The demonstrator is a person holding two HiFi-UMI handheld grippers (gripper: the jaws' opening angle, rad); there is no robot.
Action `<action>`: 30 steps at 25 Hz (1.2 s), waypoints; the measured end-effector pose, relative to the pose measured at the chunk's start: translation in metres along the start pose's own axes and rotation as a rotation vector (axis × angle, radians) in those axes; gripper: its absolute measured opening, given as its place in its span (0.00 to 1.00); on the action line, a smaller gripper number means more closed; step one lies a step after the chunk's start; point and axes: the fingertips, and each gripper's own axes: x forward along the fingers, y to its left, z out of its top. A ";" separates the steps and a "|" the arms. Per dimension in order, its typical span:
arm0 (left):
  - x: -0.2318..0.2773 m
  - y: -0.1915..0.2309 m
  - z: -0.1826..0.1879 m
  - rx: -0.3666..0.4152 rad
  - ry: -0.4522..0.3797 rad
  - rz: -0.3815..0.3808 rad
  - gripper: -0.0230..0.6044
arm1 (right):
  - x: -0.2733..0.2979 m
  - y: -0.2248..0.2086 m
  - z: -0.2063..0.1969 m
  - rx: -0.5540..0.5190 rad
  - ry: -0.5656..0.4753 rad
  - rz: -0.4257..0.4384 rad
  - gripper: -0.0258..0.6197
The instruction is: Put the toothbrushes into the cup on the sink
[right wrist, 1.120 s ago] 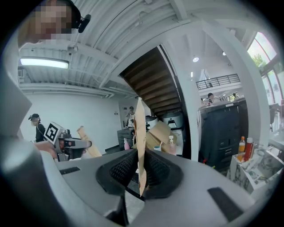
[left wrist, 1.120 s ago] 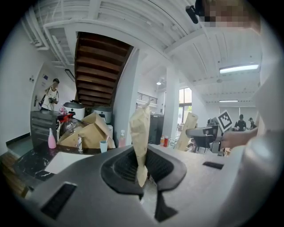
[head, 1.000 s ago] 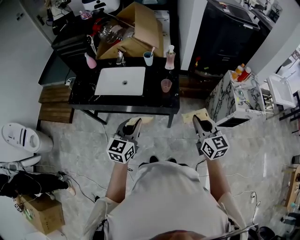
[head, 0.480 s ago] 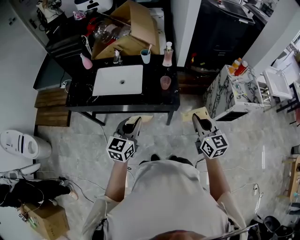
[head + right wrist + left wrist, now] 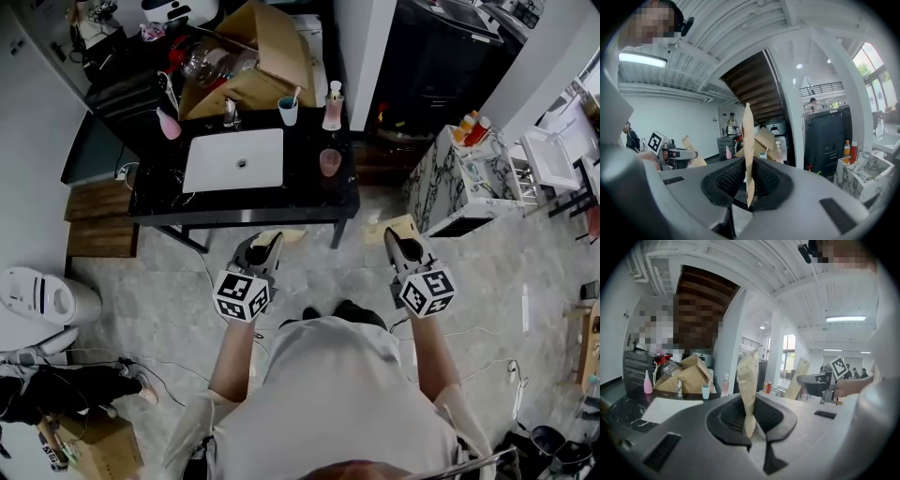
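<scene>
My left gripper is shut on a flat tan paper packet, which stands upright between its pads. My right gripper is shut on a second tan packet, held the same way. What the packets hold is hidden. Both grippers hang level over the floor, short of the black counter. On the counter, a pale blue cup with a toothbrush in it stands behind the white sink basin, and a pink cup stands to the basin's right.
A pink bottle, a faucet and a pump bottle line the counter's back. Behind it lies an open cardboard box. A marble-patterned cabinet stands at the right, a white bin at the left, cables on the floor.
In the head view the counter has slid a little up and to the left. Both grippers keep their place in the picture and their hold on the packets.
</scene>
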 end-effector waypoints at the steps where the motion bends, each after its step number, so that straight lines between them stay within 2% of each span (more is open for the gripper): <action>1: 0.001 0.001 0.000 -0.002 0.000 -0.001 0.10 | 0.000 0.000 -0.001 0.001 0.001 -0.003 0.13; 13: 0.021 0.015 -0.001 -0.036 0.007 0.009 0.10 | 0.022 -0.019 -0.004 0.027 0.007 0.000 0.13; 30: 0.118 0.071 0.015 -0.082 0.023 0.067 0.10 | 0.128 -0.097 0.001 0.058 0.052 0.056 0.13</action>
